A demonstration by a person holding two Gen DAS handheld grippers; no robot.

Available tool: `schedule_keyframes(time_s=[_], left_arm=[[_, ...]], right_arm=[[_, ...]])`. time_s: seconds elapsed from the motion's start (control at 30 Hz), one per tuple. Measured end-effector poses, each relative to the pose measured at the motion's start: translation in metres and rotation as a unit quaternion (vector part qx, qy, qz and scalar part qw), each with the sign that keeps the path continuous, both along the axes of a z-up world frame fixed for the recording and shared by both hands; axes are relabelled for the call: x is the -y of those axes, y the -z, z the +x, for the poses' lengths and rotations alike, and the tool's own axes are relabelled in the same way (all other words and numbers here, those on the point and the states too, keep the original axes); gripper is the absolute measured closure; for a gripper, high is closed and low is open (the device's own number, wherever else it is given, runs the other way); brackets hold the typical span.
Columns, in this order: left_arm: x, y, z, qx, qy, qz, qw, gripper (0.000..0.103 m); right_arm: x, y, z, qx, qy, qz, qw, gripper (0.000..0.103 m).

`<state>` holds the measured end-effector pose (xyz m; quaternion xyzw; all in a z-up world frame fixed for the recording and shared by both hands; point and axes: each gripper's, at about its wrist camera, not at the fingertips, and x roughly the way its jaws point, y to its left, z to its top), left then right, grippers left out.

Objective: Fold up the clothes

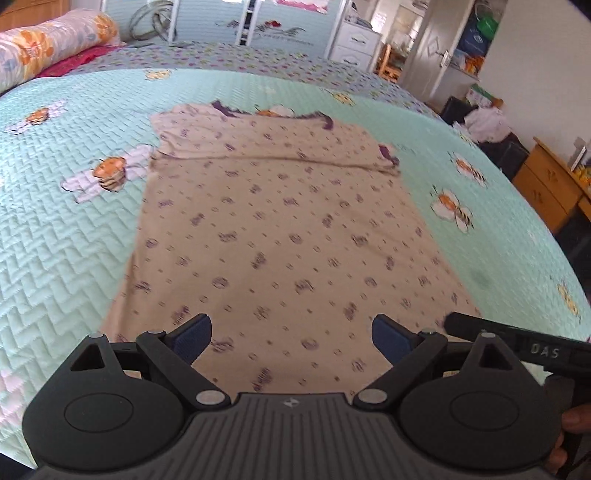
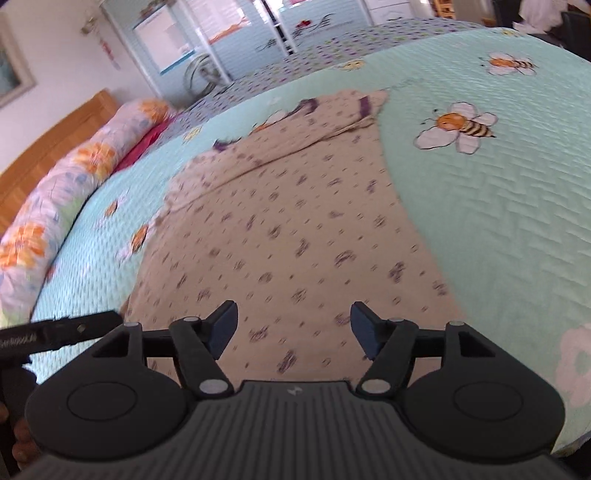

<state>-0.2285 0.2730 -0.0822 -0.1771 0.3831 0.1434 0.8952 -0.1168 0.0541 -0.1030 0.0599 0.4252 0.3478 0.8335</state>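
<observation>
A beige shirt (image 1: 273,229) with small purple prints and purple trim lies flat on the bed, its sleeves folded in, its hem toward me. It also shows in the right wrist view (image 2: 295,221). My left gripper (image 1: 291,338) is open and empty, hovering over the hem end of the shirt. My right gripper (image 2: 293,328) is open and empty, also over the hem end. Part of the right gripper shows at the right edge of the left wrist view (image 1: 517,338), and part of the left gripper at the left edge of the right wrist view (image 2: 62,330).
The bed has a mint quilted bedspread (image 1: 74,221) with bee prints. A floral bolster pillow (image 2: 55,206) lies by the wooden headboard (image 2: 48,140). A wooden cabinet (image 1: 550,184) and piled items stand right of the bed; wardrobes (image 1: 266,22) beyond.
</observation>
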Motion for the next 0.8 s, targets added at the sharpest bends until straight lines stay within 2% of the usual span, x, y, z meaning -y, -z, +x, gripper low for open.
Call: schedule_keyframes(time_s=[0.2,0.4,0.8], left_arm=[[0.016,0.019,0.009,-0.04,0.023,0.011,0.9989,0.007],[0.015,0.04,0.007,-0.076,0.024,0.003,0.9968,0.007],[0.018,0.053,0.003,-0.089,0.043,0.017,0.995,0.006]], right_arm=[[-0.014,0.016,-0.013,-0.005,-0.031,-0.049,0.998,0.031],[-0.024,0.027,-0.026,0.028,-0.062,-0.092,0.993,0.027],[-0.031,0.033,-0.042,0.083,-0.105,-0.139,0.981,0.021]])
